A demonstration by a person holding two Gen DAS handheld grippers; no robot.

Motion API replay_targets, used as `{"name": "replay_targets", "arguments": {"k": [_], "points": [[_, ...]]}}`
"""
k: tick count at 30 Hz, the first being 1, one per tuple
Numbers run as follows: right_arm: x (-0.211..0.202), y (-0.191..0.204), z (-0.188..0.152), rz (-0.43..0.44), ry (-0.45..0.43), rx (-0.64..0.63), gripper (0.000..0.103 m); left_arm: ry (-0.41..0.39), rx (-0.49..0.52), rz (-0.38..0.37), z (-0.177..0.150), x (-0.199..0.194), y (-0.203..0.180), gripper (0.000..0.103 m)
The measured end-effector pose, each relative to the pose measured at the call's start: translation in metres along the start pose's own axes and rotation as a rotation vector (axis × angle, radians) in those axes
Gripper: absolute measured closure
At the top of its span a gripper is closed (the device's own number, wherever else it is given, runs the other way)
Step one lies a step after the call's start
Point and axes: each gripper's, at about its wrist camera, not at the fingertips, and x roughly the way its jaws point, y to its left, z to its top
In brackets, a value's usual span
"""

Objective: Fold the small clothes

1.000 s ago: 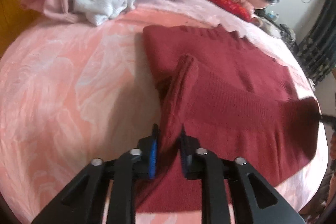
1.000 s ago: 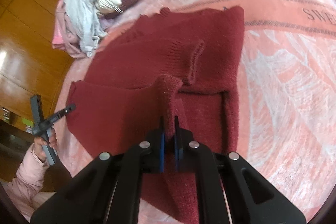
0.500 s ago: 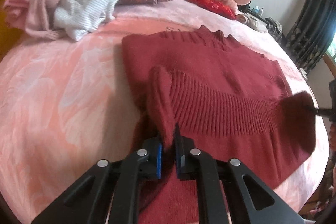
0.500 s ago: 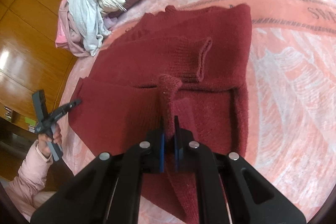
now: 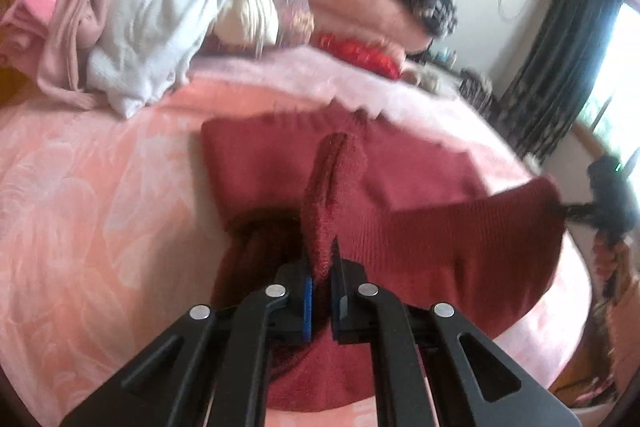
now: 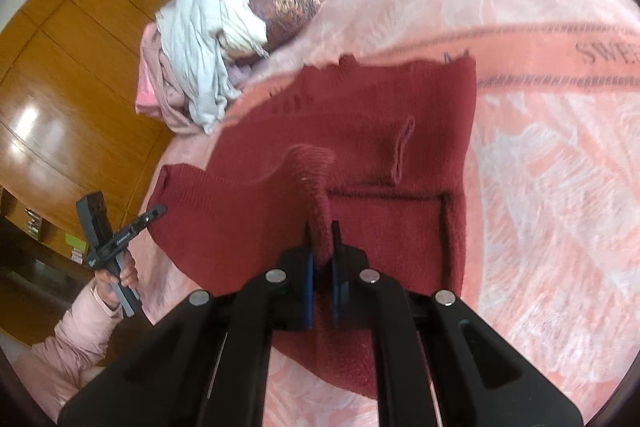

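A dark red knit sweater (image 5: 420,171) lies on the pink bed cover (image 5: 80,187). My left gripper (image 5: 322,267) is shut on a pinched fold of its lower edge and holds that edge raised off the bed. My right gripper (image 6: 321,245) is shut on another fold of the same sweater (image 6: 360,115) and lifts it too. The far part of the sweater lies flat with its sides folded in. The right gripper also shows at the right edge of the left wrist view (image 5: 560,209); the left gripper shows in the right wrist view (image 6: 162,209).
A heap of white and pink clothes (image 5: 132,27) lies at the back left of the bed. Folded pink blankets (image 5: 360,3), a plaid garment and a red pillow (image 5: 360,53) lie along the back. A wooden wardrobe (image 6: 60,107) stands left; dark curtains (image 5: 560,67) hang right.
Both grippers have risen and moved forward with the sweater's lower edge, carrying it toward the collar. The left gripper closed tight on its fold over the past second.
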Motion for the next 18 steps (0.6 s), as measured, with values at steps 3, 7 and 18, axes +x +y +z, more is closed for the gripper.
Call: {"name": "replay_targets", "arguments": {"k": [3, 7, 18], "points": [[-0.005, 0.002, 0.018, 0.007, -0.037, 0.011, 0.098, -0.035, 0.008, -0.009, 0.016, -0.001, -0.007, 0.097], [-0.001, 0.007, 0.053, -0.04, -0.055, 0.002, 0.098, -0.093, -0.011, 0.007, 0.046, 0.006, -0.008, 0.097], [0.053, -0.044, 0.166, -0.257, -0.131, 0.134, 0.098, -0.165, -0.139, 0.207, 0.131, 0.094, 0.049, 0.097]]}}
